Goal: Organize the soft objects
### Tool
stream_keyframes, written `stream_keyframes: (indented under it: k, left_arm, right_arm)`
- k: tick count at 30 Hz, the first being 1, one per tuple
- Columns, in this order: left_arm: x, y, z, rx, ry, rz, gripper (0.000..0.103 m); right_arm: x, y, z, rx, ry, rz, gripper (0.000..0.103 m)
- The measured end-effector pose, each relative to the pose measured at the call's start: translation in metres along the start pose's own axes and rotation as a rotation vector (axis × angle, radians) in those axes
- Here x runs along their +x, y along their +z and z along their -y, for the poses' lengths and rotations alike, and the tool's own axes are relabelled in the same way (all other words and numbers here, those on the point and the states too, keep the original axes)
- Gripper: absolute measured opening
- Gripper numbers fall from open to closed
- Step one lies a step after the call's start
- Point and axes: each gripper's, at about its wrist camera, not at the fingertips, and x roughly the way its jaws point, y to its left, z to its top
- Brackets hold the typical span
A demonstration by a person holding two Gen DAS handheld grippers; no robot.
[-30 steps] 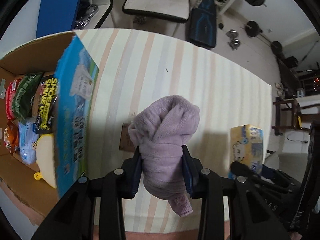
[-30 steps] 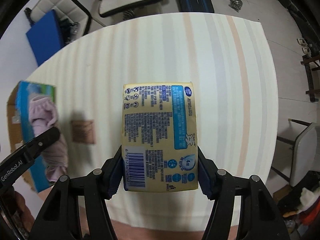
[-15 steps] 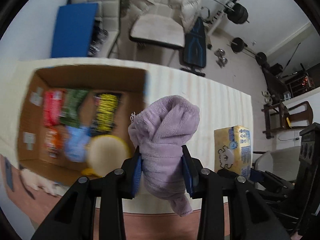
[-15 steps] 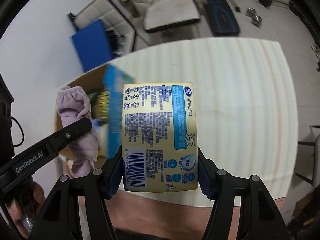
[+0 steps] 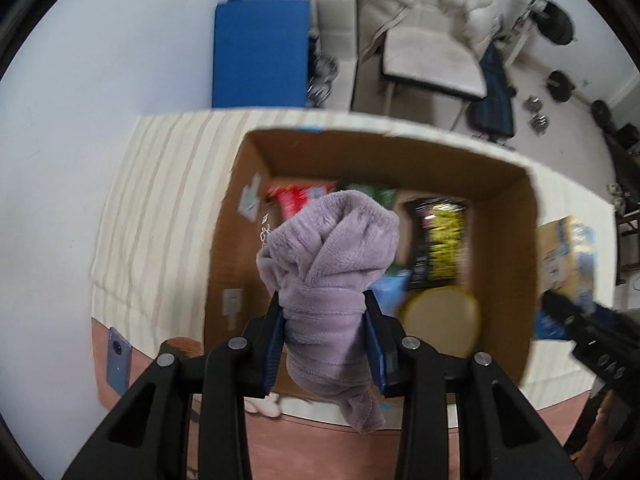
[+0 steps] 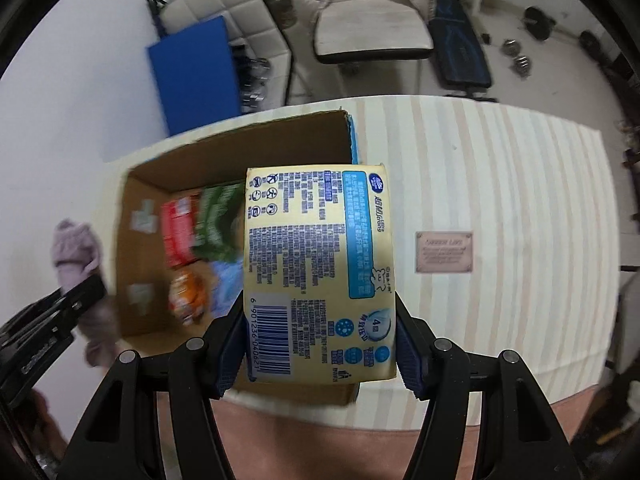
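Observation:
My left gripper (image 5: 326, 334) is shut on a rolled purple towel (image 5: 332, 264) and holds it in the air above the open cardboard box (image 5: 516, 264). My right gripper (image 6: 320, 344) is shut on a yellow tissue pack (image 6: 320, 272) and holds it above the right half of the same box (image 6: 132, 248). The towel (image 6: 76, 248) and left gripper show at the left of the right wrist view. The tissue pack (image 5: 568, 256) shows at the right of the left wrist view.
The box holds red (image 6: 180, 228), green (image 6: 218, 220) and orange (image 6: 188, 300) packets, a black-yellow pack (image 5: 440, 248) and a round yellow item (image 5: 440, 324). A small brown card (image 6: 444, 252) lies on the striped table (image 6: 520, 200). A phone (image 5: 117, 354) lies near the table's front edge.
Both grippers have lifted and swung left over the box with their loads. The views now look down into the open box instead of the bare table.

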Motion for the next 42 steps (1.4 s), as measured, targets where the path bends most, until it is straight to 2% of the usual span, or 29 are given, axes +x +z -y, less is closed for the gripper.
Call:
stream_keyframes:
  k: [3,10,13,14,15,17,19,20,28,33,42]
  left_arm:
    - [0.027,0.004,-0.011,-0.001,0.015,-0.05,0.033]
    - [0.084,0.017,-0.02,0.035,0.065,-0.141,0.033]
    - [0.109,0.015,-0.018,0.064,0.096,-0.23,0.038]
    - [0.118,0.013,-0.019,0.05,0.079,-0.264,0.044]
    - [0.121,0.012,-0.019,0.039,0.062,-0.276,0.055]
    - [0.119,0.012,-0.019,0.027,0.045,-0.246,0.06]
    - [0.116,0.011,-0.019,0.031,0.044,-0.237,0.077]
    - [0.114,0.011,-0.019,0.029,0.043,-0.231,0.087]
    - [0.093,0.01,-0.031,-0.005,-0.004,-0.19,0.09]
    - [0.071,0.003,-0.04,-0.03,-0.032,-0.15,0.09]
    - [0.021,-0.026,-0.042,-0.042,-0.046,-0.039,0.09]
  right_arm:
    - [0.018,0.012,-0.013,-0.008,-0.083,0.001,0.066]
    - [0.061,0.035,-0.029,-0.041,-0.19,-0.016,0.066]
    - [0.074,0.039,-0.038,-0.091,-0.294,0.012,0.068]
    - [0.077,0.042,-0.041,-0.098,-0.312,0.007,0.072]
    - [0.079,0.045,-0.043,-0.093,-0.311,0.0,0.077]
    - [0.08,0.05,-0.046,-0.081,-0.309,-0.018,0.092]
    - [0.079,0.053,-0.051,-0.101,-0.317,-0.029,0.101]
    - [0.076,0.053,-0.052,-0.108,-0.316,-0.021,0.101]
    - [0.07,0.055,-0.052,-0.11,-0.31,-0.013,0.103]
    - [0.059,0.049,-0.046,-0.093,-0.259,-0.006,0.103]
    - [0.038,0.007,-0.048,-0.114,-0.167,-0.017,0.103]
